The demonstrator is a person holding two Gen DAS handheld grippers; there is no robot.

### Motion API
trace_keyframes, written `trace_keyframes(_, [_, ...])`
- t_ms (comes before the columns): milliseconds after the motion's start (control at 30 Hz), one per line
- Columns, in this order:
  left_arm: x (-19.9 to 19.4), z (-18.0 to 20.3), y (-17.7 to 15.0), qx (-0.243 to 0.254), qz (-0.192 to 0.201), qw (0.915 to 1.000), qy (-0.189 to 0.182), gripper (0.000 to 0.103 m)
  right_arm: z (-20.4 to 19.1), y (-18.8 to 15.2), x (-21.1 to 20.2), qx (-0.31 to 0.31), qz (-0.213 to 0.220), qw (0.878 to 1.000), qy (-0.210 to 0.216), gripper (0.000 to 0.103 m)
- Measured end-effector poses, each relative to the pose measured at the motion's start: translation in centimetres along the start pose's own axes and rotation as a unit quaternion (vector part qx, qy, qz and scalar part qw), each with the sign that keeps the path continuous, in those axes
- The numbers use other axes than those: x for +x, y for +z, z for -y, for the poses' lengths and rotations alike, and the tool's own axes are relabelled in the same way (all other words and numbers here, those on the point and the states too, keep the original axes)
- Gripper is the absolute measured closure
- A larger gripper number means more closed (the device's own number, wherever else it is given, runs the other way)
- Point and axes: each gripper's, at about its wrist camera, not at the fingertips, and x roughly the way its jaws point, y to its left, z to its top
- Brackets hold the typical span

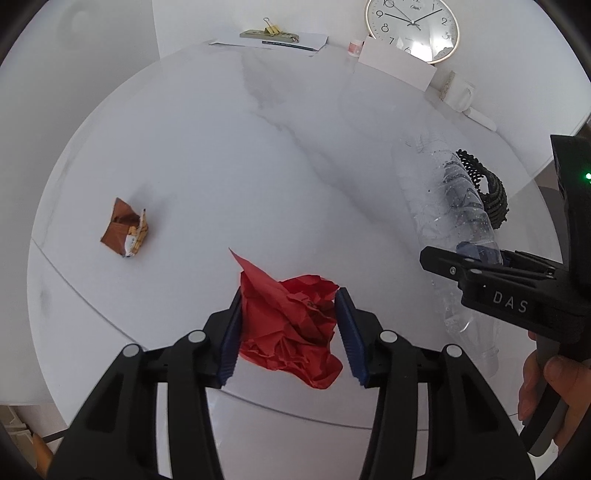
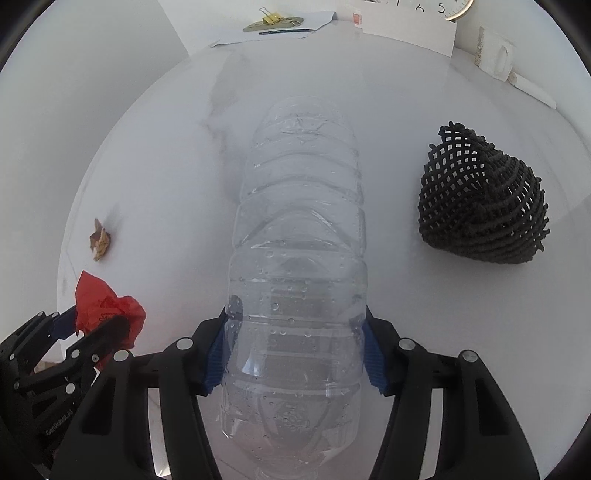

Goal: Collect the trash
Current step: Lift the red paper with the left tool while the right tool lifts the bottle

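Looks like a home or small-office corner. Round white marble-look table (image 1: 258,155) pushed against plain white walls. Wall clock (image 1: 412,26) propped at the back edge instead of hung. Papers with a gold binder clip (image 1: 271,30), a white envelope (image 1: 397,62) nearby. Scattered litter on top: brown wrapper (image 1: 125,232), black foam net (image 2: 484,206).
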Motion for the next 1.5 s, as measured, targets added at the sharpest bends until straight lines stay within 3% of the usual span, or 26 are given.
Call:
trace_keyframes(333, [-6.8,-3.7,-9.1,-0.057,0.014,0.9972,0.046,0.057,-6.0,-7.6,-5.2,-0.092,-0.005,0.994,0.056,0.042])
trace_keyframes(500, [-10.0,-6.2,-14.1,-0.101,0.012,0.9919,0.076,0.056,-10.5,-10.6,-6.0,-0.151,-0.019,0.984,0.088,0.042])
trace_keyframes(833, [-14.6,-11.0,-20.4,-0.163,0.012,0.9809,0.105,0.056,-19.5,-15.7,-7.1,-0.244,-0.038,0.961,0.128,0.042])
trace_keyframes(1000, [-15.3,-13.7,-22.6,-0.163,0.008,0.9820,0.095,0.056,-23.2,-17.6,-7.3,-0.254,-0.035,0.958,0.129,0.042])
trace_keyframes(1267, [-16.2,-18.3,-24.9,-0.108,0.000,0.9914,0.073,0.056,-27.6,-21.2,-7.8,-0.229,-0.026,0.968,0.102,0.042])
trace_keyframes(1500, [-13.2,-22.3,-27.7,-0.060,-0.048,0.9962,0.042,0.055,-29.6,-24.6,-7.2,-0.190,-0.032,0.978,0.077,0.042])
